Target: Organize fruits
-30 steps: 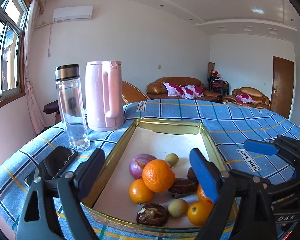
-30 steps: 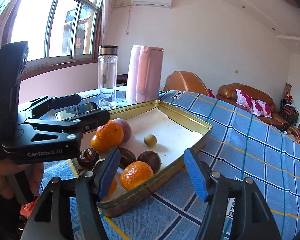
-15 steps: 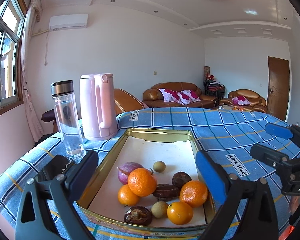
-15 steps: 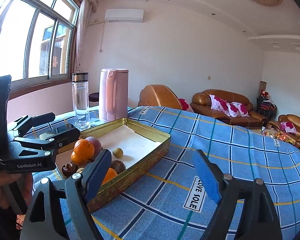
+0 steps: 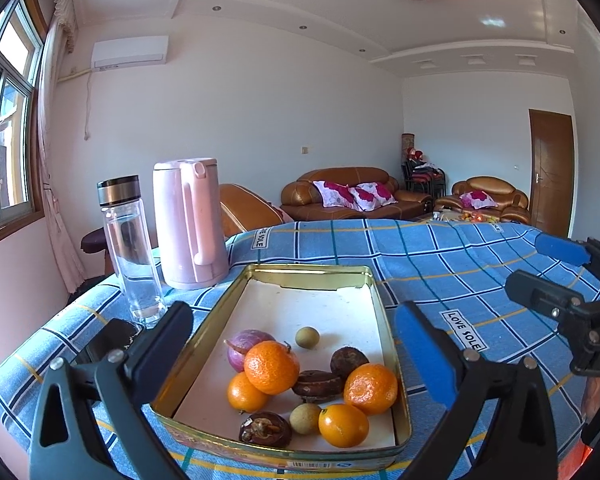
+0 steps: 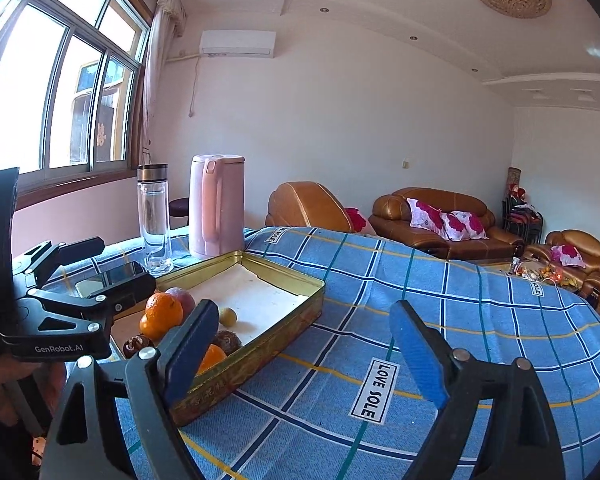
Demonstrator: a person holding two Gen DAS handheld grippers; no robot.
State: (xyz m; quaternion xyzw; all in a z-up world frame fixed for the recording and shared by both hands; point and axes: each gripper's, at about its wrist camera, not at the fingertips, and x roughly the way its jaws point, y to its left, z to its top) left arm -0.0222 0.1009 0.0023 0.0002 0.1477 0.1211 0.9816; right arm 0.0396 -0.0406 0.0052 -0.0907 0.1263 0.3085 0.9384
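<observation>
A gold metal tray [image 5: 384, 308] [image 6: 284, 322] on the blue checked tablecloth holds several fruits at its near end: oranges [image 5: 271, 367], a purple fruit [image 5: 244, 344], dark brown fruits [image 5: 349, 361] and small green ones [image 5: 307, 337]. My left gripper [image 5: 288, 344] is open and empty, hovering in front of and above the tray. My right gripper [image 6: 300, 344] is open and empty, to the right of the tray over bare cloth. It also shows at the right of the left wrist view [image 5: 556, 276]. The left gripper shows in the right wrist view [image 6: 88, 272].
A clear water bottle [image 5: 130, 256] and a pink kettle [image 5: 188, 224] stand behind the tray's left corner. A black phone [image 5: 108, 340] lies left of the tray. The tablecloth [image 6: 460, 320] stretches to the right. Brown sofas [image 5: 348, 196] stand behind the table.
Both grippers have pulled back and risen from the tray, staying open. The right gripper has swung right, so the tray now sits at its left. The fruits have not moved.
</observation>
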